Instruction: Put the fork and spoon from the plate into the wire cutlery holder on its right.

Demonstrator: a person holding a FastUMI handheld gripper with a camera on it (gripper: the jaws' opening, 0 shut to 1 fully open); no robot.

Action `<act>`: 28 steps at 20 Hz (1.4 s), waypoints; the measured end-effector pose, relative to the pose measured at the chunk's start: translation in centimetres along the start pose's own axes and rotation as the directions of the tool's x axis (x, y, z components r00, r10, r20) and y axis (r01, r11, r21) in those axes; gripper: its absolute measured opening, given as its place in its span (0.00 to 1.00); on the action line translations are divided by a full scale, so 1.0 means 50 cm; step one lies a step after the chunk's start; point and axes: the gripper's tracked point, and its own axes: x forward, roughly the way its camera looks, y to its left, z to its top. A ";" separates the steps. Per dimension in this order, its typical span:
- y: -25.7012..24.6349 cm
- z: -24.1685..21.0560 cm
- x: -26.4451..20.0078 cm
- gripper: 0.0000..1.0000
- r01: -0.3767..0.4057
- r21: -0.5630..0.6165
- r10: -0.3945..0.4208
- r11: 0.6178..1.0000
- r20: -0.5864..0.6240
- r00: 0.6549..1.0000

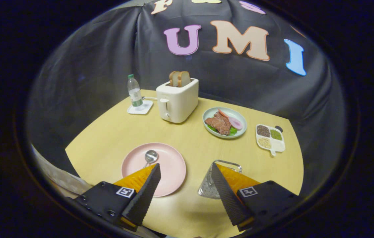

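I see the spoon (150, 156) lying on the pink plate (170, 165) near the desk's (107, 138) front edge — partly behind my left finger. My gripper (185, 173) hangs with jaws wide apart, empty. The wire holder (210, 185) stands right of the plate — behind my right finger.

A pale wooden counter (114, 132) with a rounded edge fills the lower middle of the frame, backed by a creased black cloth wall (91, 59) above.
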 end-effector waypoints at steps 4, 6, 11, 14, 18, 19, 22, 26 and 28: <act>0.053 0.007 0.016 0.98 0.007 0.036 -0.008 0.999 0.047 0.999; 0.075 0.010 0.023 0.98 0.011 0.041 -0.014 0.999 0.067 0.998; 0.113 -0.022 0.050 0.98 0.045 0.039 -0.048 0.998 0.057 0.997; 0.144 -0.055 0.074 0.98 0.045 0.019 -0.046 0.999 0.039 0.998; 0.175 -0.095 0.108 0.98 0.041 -0.014 -0.041 0.999 0.005 0.999; 0.180 -0.105 0.114 0.98 0.041 -0.020 -0.041 0.999 -0.005 0.999; 0.194 -0.137 0.136 0.98 0.037 -0.033 -0.039 0.999 -0.043 0.998; 0.209 -0.173 0.161 0.98 0.024 -0.069 -0.030 0.997 -0.090 0.995; 0.216 -0.189 0.170 0.98 0.016 -0.080 -0.025 0.997 -0.112 0.993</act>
